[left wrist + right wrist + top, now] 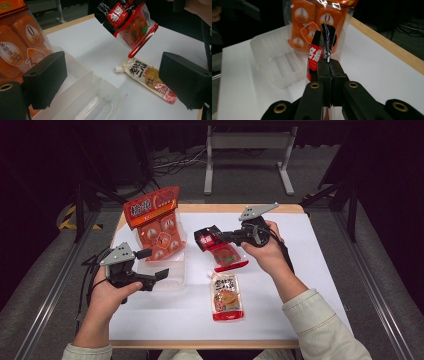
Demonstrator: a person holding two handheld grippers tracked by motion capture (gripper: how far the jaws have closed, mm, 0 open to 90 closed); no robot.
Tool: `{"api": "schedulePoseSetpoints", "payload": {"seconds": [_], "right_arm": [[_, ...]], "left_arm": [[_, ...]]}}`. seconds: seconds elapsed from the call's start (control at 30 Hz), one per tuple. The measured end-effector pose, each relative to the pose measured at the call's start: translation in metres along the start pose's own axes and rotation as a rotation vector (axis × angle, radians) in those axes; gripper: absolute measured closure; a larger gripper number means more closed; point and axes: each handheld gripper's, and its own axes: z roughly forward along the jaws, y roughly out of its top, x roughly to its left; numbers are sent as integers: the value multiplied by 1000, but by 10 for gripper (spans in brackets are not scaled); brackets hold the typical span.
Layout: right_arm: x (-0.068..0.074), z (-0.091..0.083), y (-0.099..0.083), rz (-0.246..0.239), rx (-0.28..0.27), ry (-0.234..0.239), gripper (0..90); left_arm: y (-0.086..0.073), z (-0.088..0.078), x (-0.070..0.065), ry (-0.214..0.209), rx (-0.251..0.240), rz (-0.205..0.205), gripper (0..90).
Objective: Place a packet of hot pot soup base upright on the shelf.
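A black-and-red snack pouch (220, 247) hangs above the table, pinched at its top edge by my right gripper (223, 238), which is shut on it. The same pouch (320, 53) stands edge-on between the closed jaws in the right gripper view, and the pouch (127, 22) dangles at the top of the left gripper view. My left gripper (153, 263) is open over a clear plastic divided tray (176, 276), nothing between its pads (46, 78). A white spouted sauce pouch (226, 296) lies flat on the white table.
A large orange bag of wrapped pieces (159, 222) stands upright in the far end of the tray. The tray's near compartments (90, 100) hold nothing. The white tabletop (310, 255) has a wooden edge (210, 208) at the back. A metal stand (247, 155) is behind the table.
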Motion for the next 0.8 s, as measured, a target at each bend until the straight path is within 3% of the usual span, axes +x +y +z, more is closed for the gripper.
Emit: {"api": "schedulePoseSetpoints", "payload": {"seconds": [0.23,0.37,0.63,0.8], "right_arm": [[21,-6,8,-42,-75,65,894],[33,-8,11,-64,-109,93,894],[52,-8,9,-83,-153,148,894],[63,-5,5,-104,-173,180,894]], "left_arm": [[0,4,-1,-45,-27,-24,88],[0,9,-4,-40,-37,-5,88],[3,18,-14,-75,-76,25,115],[3,23,-17,-104,-70,36,146]]}}
